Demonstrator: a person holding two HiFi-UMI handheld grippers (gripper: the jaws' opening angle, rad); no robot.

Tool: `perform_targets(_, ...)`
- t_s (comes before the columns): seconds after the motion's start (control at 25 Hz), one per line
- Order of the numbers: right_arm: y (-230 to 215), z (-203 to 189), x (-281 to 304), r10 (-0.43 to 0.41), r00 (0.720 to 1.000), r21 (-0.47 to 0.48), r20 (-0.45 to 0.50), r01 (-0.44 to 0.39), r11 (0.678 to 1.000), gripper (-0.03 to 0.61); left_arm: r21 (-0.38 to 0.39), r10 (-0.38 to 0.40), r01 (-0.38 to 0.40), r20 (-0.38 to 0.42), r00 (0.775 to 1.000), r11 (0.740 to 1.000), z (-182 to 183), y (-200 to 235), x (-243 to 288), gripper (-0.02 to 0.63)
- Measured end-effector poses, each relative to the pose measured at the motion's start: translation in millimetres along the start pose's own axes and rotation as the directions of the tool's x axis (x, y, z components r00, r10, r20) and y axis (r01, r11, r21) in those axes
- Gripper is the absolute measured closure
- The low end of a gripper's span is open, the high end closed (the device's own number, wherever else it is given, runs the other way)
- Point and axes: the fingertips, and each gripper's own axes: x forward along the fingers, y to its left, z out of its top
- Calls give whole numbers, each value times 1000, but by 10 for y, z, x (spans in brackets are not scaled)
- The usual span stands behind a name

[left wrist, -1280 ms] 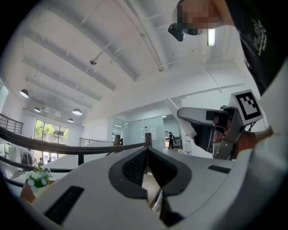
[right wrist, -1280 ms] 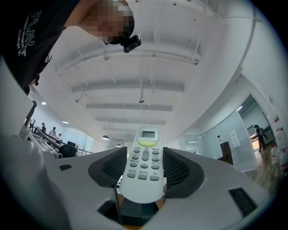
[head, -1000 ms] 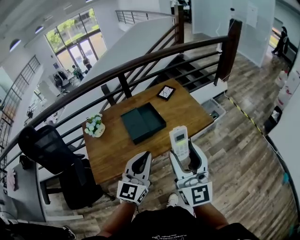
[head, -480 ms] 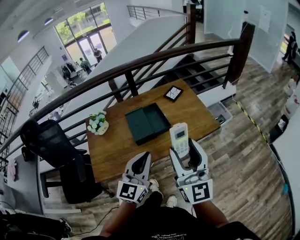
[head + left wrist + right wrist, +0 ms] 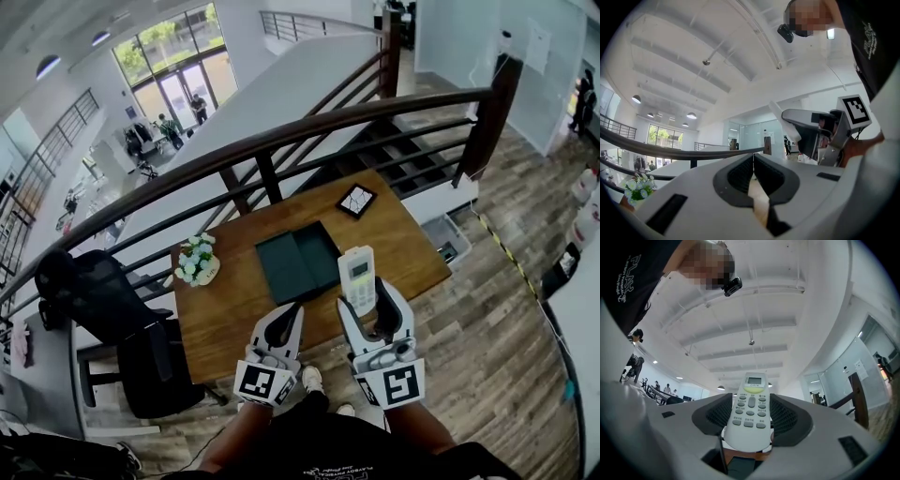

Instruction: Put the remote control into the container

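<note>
Right hand-held gripper (image 5: 371,302) grips a white remote control (image 5: 357,275) by its lower end. The jaws press on both long sides, and the display end sticks out past the fingertips. In the right gripper view the remote control (image 5: 750,409) faces the camera with its buttons and small screen showing. Left hand-held gripper (image 5: 284,320) is beside it with its jaws drawn together and nothing between them, as the left gripper view shows (image 5: 753,161). Both are held above the near edge of a wooden desk (image 5: 234,314). The container (image 5: 298,262), a dark green open box, lies at the middle of the desk. In the head view the remote control appears just beside its right edge, not inside it. Potted flowers (image 5: 197,263) stand at the desk's left end, and a small dark square tile (image 5: 356,200) lies near the far right corner.
</note>
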Motion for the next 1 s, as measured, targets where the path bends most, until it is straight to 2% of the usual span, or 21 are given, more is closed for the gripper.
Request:
perform_targets(0.52,-154,-538,930,-16,999,21,-48,17,1000,327,-25,-44,44,-10,999,999,-147,804,601,604)
perform_targets(0.68,-182,-691,1189,-30,997,19,-64,31,999,327,-10,-56,56,-3,998,998,-134,1047,740,604)
perform_targets(1.0,-169,-1195,1578,-37,984,-27,-173,33,999,327,-2,-33,33,-18,999,999,-291,1513,846,604)
